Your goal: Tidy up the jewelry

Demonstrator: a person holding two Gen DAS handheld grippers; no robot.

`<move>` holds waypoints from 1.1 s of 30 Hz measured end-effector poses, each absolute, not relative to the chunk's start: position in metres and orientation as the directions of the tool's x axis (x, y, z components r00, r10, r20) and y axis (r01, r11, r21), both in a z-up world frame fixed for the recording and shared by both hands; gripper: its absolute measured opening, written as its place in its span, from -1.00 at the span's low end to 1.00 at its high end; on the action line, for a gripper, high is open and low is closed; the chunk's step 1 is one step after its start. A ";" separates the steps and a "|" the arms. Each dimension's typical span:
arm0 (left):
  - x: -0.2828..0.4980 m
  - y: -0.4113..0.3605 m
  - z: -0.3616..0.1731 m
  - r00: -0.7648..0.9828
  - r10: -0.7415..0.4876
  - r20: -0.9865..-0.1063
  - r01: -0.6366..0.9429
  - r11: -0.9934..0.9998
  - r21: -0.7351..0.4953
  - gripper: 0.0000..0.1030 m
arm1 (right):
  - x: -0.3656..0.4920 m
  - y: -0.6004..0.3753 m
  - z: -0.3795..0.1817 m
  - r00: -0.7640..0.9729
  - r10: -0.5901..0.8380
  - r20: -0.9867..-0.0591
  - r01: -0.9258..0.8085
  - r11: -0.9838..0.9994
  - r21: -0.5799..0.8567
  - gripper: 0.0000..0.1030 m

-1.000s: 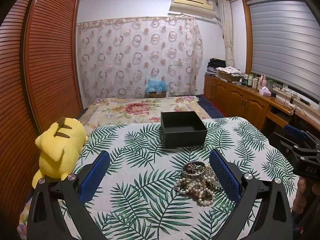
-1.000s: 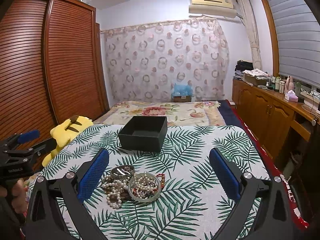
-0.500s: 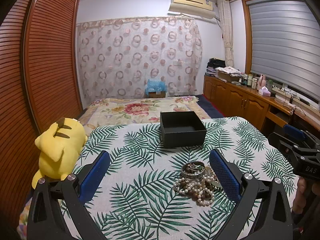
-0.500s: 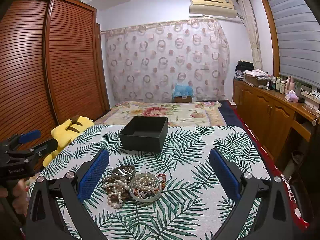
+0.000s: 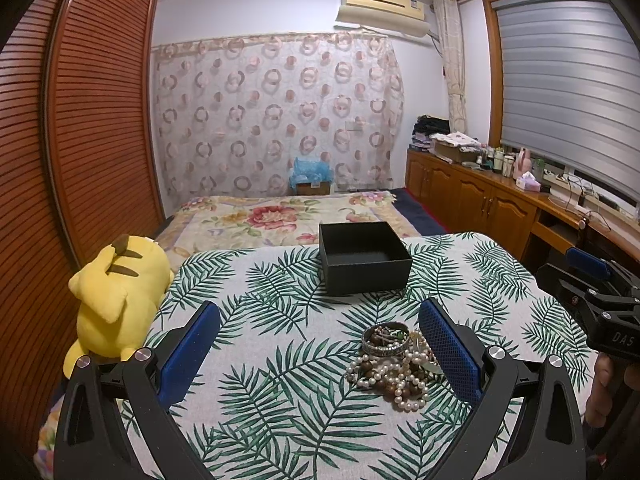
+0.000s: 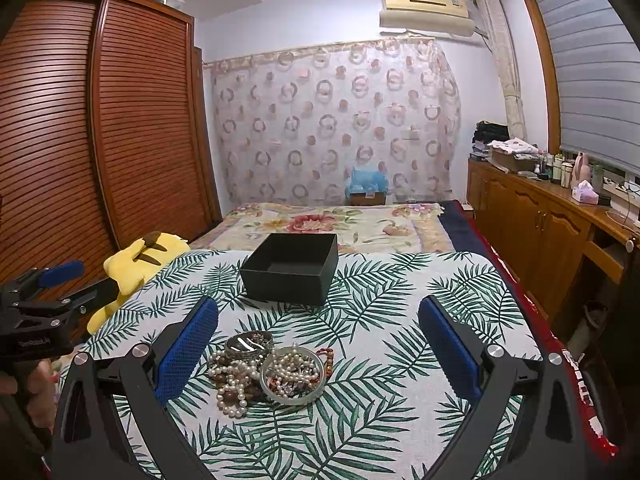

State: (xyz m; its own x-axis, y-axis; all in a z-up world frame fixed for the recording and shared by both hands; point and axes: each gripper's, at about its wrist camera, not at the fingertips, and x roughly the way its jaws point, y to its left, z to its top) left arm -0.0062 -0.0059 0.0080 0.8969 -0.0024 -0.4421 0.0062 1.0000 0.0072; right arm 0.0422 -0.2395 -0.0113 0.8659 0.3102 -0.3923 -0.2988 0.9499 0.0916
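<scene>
A pile of jewelry lies on the palm-leaf cloth: pearl strands, brown beads and silver bangles. In the right wrist view the pile includes a silver bangle around pearls and a smaller one. An open, empty black box stands behind it and also shows in the right wrist view. My left gripper is open and empty, the pile by its right finger. My right gripper is open and empty, the pile by its left finger.
A yellow plush toy lies at the cloth's left edge. A floral bed lies behind the table. Wooden cabinets run along the right wall, a slatted wardrobe along the left. The cloth's right edge drops off.
Both views have shifted only slightly; the right gripper has edged a little forward. The jewelry and the box have not moved.
</scene>
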 end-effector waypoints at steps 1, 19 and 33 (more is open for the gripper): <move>-0.006 -0.006 0.008 0.897 -0.002 -0.442 0.006 1.000 0.008 0.87 | 0.042 -0.240 -0.011 0.866 0.311 -0.392 -0.299 0.950 0.091 0.95; -0.012 -0.026 0.021 0.890 -0.001 -0.456 0.007 1.000 0.011 0.87 | 0.037 -0.222 0.004 0.860 0.320 -0.396 -0.309 0.946 0.094 0.95; 0.013 -0.015 -0.023 0.821 -0.074 -0.566 0.070 0.997 -0.029 0.87 | 0.056 -0.219 -0.027 0.829 0.339 -0.444 -0.333 0.938 0.093 0.95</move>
State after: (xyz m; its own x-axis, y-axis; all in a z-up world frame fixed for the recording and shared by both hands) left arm 0.0129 -0.0146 -0.0228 0.8211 -0.0742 -0.5660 0.0703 0.9971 -0.0288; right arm 0.0564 -0.2194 -0.0270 0.8295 0.3390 -0.4439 -0.3334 0.9381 0.0935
